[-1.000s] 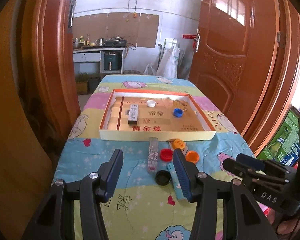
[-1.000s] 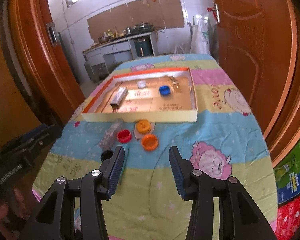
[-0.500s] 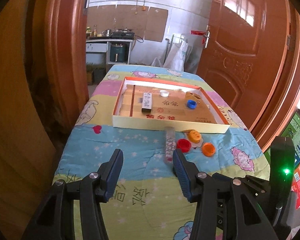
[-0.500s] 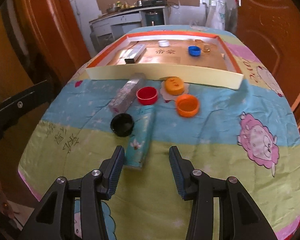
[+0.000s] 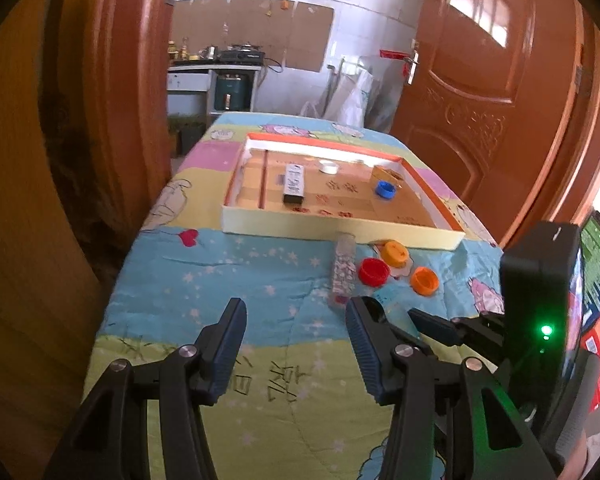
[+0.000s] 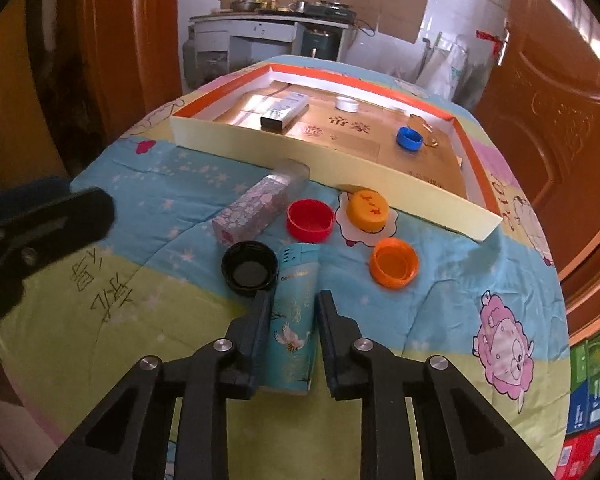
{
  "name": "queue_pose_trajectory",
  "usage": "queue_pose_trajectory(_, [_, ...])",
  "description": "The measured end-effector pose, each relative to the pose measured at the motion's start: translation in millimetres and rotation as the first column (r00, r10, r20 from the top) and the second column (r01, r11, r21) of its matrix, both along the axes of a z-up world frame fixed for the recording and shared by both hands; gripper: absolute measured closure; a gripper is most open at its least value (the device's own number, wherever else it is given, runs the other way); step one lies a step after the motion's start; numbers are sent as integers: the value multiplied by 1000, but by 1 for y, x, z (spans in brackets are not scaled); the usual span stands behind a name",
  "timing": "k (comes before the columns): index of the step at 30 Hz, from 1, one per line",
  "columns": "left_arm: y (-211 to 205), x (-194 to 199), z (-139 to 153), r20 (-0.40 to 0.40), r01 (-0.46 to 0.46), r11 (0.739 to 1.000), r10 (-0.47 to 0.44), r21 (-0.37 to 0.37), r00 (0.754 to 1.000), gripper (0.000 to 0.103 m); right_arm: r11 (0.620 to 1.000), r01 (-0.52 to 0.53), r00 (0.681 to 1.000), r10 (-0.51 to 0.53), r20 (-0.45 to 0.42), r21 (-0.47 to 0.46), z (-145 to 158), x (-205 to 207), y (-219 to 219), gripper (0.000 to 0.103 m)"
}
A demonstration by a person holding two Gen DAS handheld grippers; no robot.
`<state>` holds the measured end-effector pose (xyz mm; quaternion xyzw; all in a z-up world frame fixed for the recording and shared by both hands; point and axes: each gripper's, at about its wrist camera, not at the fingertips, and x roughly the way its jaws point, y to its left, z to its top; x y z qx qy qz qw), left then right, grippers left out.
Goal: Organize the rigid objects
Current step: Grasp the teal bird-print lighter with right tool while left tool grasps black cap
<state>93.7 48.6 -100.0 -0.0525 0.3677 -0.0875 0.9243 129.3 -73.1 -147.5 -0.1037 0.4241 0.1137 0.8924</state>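
Two fingers of our right hand-held gripper (image 6: 293, 300) are closing around the teal box (image 6: 294, 320) lying on the tabletop (image 6: 440, 320); our left hand-held gripper (image 5: 296, 320) stands apart, empty.

Both views are daylit. Light enters through the door's upper panes (image 5: 478, 12) and from the bright far room beyond the doorway. The white tiled wall (image 5: 364, 12) is overexposed. Glare washes the tray's far rim (image 6: 340, 76). Fisheye distortion bends the door frames; corners vignette to black. Shadows on the table (image 6: 440, 312) are soft. Left-wrist detail is slightly blurred.
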Motion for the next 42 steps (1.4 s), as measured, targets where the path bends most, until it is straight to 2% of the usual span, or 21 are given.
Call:
queue_pose_trajectory(11, [-54,7,-20,-62,132,990,-130,46,990,51,993,73,997,-72,-17,96,1,-30,-54,80])
queue_pose_trajectory(16, [-71,20,-33,-91,138,987,-131,78,987,51,988,93,996,-91,-19,125,1,-34,-70,80])
queue_pose_trajectory(22, [-77,32,-45,-123,118,990,-107,80,987,53,981,90,996,-87,-25,171,0,-36,-82,80])
queue_pose_trajectory(24, [-75,34,-45,-120,101,992,-91,75,989,68,979,86,996,-83,-25,183,0,-36,-84,80])
queue_pose_trajectory(25, [-74,35,-45,-118,92,993,-83,74,990,72,979,84,996,-81,-24,187,-1,-36,-85,80])
queue_pose_trajectory(29, [-69,38,-45,-118,94,995,-88,41,989,72,977,76,997,-74,-18,198,-1,-36,-86,80])
queue_pose_trajectory(42, [-66,26,-31,-90,90,995,-86,38,992,72,977,83,997,-83,-12,198,2,-39,-88,80])
